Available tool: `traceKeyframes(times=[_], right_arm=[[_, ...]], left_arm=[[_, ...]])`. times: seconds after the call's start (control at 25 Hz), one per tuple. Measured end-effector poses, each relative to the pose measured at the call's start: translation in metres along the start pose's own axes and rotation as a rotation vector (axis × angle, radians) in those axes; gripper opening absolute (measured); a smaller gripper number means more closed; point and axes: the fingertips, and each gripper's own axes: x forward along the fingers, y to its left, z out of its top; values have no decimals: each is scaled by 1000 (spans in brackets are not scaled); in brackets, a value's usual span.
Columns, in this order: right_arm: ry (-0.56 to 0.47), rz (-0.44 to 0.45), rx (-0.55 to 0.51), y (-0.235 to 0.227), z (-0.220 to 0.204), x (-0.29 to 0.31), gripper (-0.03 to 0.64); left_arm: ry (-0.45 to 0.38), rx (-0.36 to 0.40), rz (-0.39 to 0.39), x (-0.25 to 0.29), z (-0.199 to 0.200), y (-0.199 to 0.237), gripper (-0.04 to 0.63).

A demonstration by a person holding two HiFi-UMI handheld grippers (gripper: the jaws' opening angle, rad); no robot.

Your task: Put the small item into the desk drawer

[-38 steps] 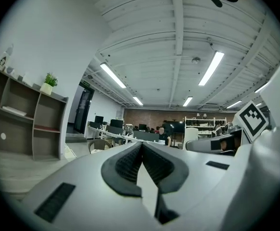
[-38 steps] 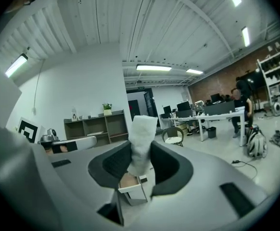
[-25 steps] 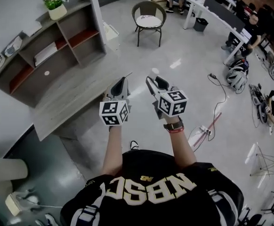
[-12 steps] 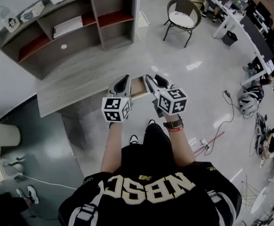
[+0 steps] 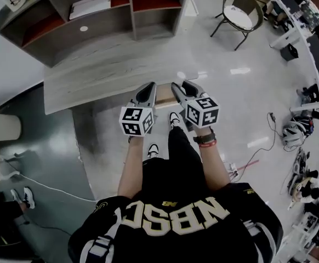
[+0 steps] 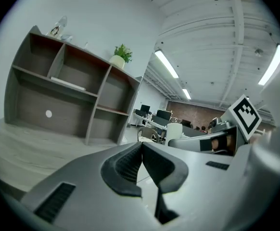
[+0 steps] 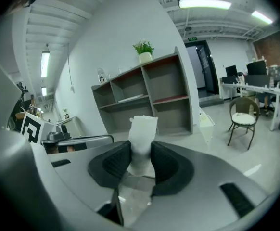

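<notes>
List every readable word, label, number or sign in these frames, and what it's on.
"NBSC": large pale letters on the person's black shirt, upside down in the head view.
Small logo above those letters: too small to read.
Marker cubes: black-and-white square patterns only, no words.
Green sign over the doorway: too small to read.
White papers in the shelf unit: no legible print.

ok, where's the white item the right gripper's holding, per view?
Head view: not discernible at the right gripper tips.
Left gripper view: right of centre, white item at the right gripper's tip.
Right gripper view: centre, clamped between the jaws.
Shared landmark: the grey shelf unit.
</notes>
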Motion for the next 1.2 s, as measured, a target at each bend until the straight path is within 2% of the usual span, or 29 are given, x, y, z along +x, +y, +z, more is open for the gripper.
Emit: traceKeyframes(times=[0.08,0.44,0.72,0.92,1.2], right_arm=[[31,30,13,0,-10,10,130],[184,84,23,-1,-73,47,130],[320,166,-107,-2,-126,72,130],[406,213,-162,-5,-166,83,130],[495,248,-250,-15,-214,93,130]], left_arm=[[10,-26,2,4,-9,5,15],[121,-52,94,-1,-66,37,15],[168,-89,123,9,-101,50,15],[187,-149,147,14,-122,55,15],[254,-152,161,16,-160,56,15]])
